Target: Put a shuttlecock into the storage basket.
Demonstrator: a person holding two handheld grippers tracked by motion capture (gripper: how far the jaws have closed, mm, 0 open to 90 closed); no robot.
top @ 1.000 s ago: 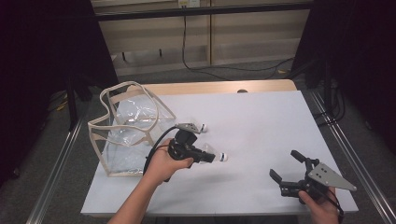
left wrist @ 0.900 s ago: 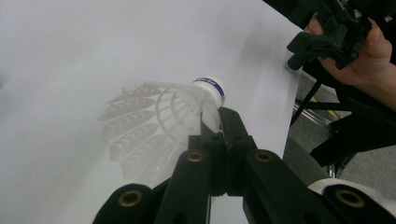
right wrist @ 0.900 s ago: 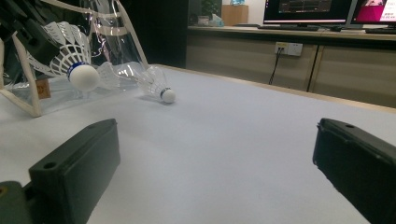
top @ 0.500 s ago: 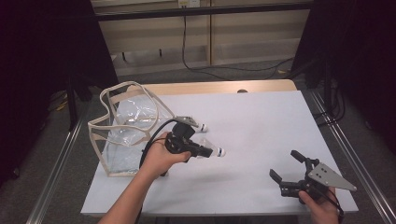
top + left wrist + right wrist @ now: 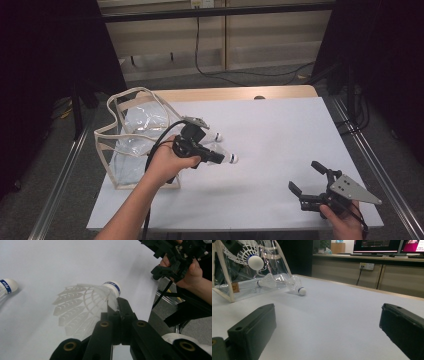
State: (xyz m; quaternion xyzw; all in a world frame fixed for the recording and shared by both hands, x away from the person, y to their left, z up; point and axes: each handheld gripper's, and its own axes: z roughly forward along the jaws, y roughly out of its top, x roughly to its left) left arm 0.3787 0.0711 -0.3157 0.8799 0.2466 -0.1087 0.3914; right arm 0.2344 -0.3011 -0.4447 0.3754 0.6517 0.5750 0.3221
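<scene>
High view: the left gripper (image 5: 212, 156) holds a shuttlecock (image 5: 226, 156) just clear of the white table (image 5: 280, 135), the clear tote bag (image 5: 132, 135) at its nine o'clock, likely its destination.

Left gripper view: the jaws pinch the feather skirt (light grip, cork free).

Right gripper view: the right gripper (image 5: 327, 327) waits, jaws wide and empty; a second shuttlecock (image 5: 297, 286) lies at eleven o'clock.
</scene>
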